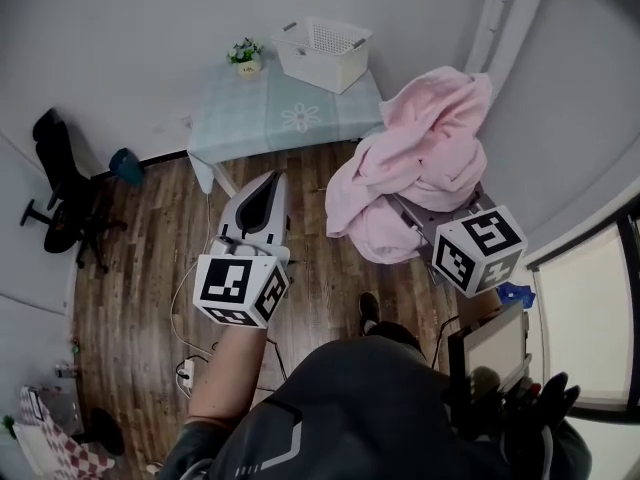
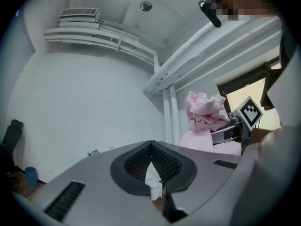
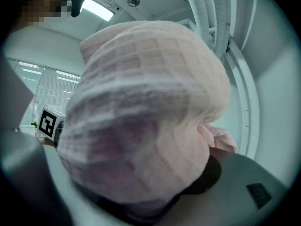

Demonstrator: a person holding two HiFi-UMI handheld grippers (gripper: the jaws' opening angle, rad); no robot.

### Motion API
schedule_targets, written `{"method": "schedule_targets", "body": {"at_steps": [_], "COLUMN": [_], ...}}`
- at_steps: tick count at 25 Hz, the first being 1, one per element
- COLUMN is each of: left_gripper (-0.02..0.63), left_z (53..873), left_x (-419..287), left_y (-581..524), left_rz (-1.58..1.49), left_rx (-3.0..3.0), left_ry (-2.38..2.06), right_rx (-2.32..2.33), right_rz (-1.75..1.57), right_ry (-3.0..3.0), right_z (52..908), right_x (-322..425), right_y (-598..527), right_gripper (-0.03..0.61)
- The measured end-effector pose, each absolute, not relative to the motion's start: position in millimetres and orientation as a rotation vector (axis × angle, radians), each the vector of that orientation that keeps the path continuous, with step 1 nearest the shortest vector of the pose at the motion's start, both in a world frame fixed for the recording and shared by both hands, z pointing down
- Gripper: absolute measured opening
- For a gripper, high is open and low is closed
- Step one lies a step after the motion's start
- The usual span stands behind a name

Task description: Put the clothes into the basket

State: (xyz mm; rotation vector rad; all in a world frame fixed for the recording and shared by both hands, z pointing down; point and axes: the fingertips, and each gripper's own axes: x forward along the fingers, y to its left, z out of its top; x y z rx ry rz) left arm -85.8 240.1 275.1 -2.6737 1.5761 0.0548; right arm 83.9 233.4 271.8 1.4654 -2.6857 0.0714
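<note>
A white slotted basket (image 1: 322, 53) stands on a small table (image 1: 280, 108) with a pale blue cloth, by the far wall. My right gripper (image 1: 420, 218) is shut on a bulky bundle of pink clothes (image 1: 420, 163), held up at the right; the cloth drapes over the jaws and hides them. In the right gripper view the pink clothes (image 3: 141, 117) fill nearly the whole picture. My left gripper (image 1: 255, 218) is shut, holds nothing, and points toward the table's near edge. From the left gripper view the pink clothes (image 2: 204, 109) show to the right, beyond its own closed tips (image 2: 151, 145).
A small potted plant (image 1: 246, 56) sits on the table left of the basket. A black office chair (image 1: 60, 198) and a blue bin (image 1: 127, 166) stand at the left. Cables and a power strip (image 1: 186, 371) lie on the wood floor. White pipes (image 1: 500, 18) run up the right wall.
</note>
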Motion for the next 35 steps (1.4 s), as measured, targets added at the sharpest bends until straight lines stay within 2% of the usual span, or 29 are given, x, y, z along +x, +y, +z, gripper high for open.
{"method": "schedule_targets", "body": {"at_steps": [7, 14, 20, 27, 35], "left_gripper": [0.008, 0.008, 0.008, 0.008, 0.008], "left_z": [265.4, 272.0, 279.4, 287.7, 307.2], "left_x": [-91.3, -44.5, -28.0, -30.3, -60.0], "left_y": [227.8, 101.0, 53.5, -5.6, -90.2], "left_rz": [0.119, 0.064, -0.011, -0.069, -0.082], "left_rx": [-2.675, -2.662, -2.633, -2.615, -2.652], "left_ry": [1.609, 1.666, 1.71, 1.748, 1.725], "right_rx": [1.445, 1.386, 1.336, 1.309, 1.334], "right_rz": [0.063, 0.091, 0.097, 0.135, 0.173], "right_ry": [-2.72, -2.755, -2.785, -2.809, -2.784], "right_z": [259.6, 264.2, 271.6, 277.9, 293.3], "right_x": [84.6, 131.4, 148.5, 149.5, 116.3], "right_y": [227.8, 95.6, 44.6, -25.9, -110.9], "right_gripper": [0.347, 0.347, 0.347, 0.347, 0.347]}}
